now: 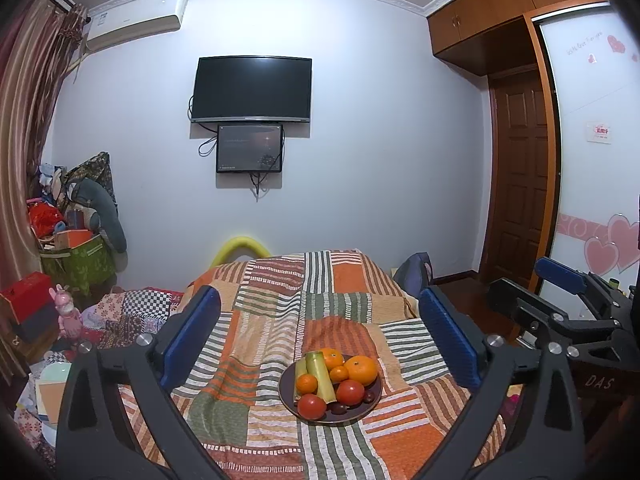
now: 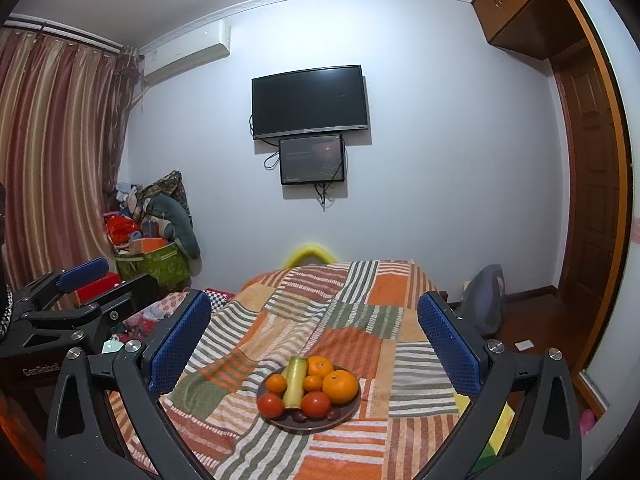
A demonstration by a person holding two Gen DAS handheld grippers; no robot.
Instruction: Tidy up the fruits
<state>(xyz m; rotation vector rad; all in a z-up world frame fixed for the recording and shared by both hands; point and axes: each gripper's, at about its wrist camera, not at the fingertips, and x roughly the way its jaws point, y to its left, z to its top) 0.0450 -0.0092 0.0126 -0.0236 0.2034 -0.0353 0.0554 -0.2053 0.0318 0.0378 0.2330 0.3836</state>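
A dark round plate (image 1: 368, 407) (image 2: 347, 414) sits on a striped patchwork blanket (image 1: 264, 320) (image 2: 352, 320). It holds several oranges (image 1: 361, 370) (image 2: 340, 386), two red tomatoes (image 1: 311, 406) (image 2: 316, 404), pale green sugarcane pieces (image 1: 320, 372) (image 2: 295, 382) and small dark fruits (image 1: 339, 409) (image 2: 298, 415). My left gripper (image 1: 320, 340) is open and empty, held above and in front of the plate. My right gripper (image 2: 314, 344) is open and empty too, at a similar distance. Each gripper shows at the edge of the other's view, the right gripper (image 1: 560, 292) and the left gripper (image 2: 80, 284).
The blanket covers a raised surface that ends near the far wall. A cluttered pile with a green bin (image 1: 76, 260) (image 2: 156, 264) stands at left, by curtains (image 2: 52, 152). A wooden door (image 1: 520, 176) and wardrobe are at right. A TV (image 1: 252, 88) hangs on the wall.
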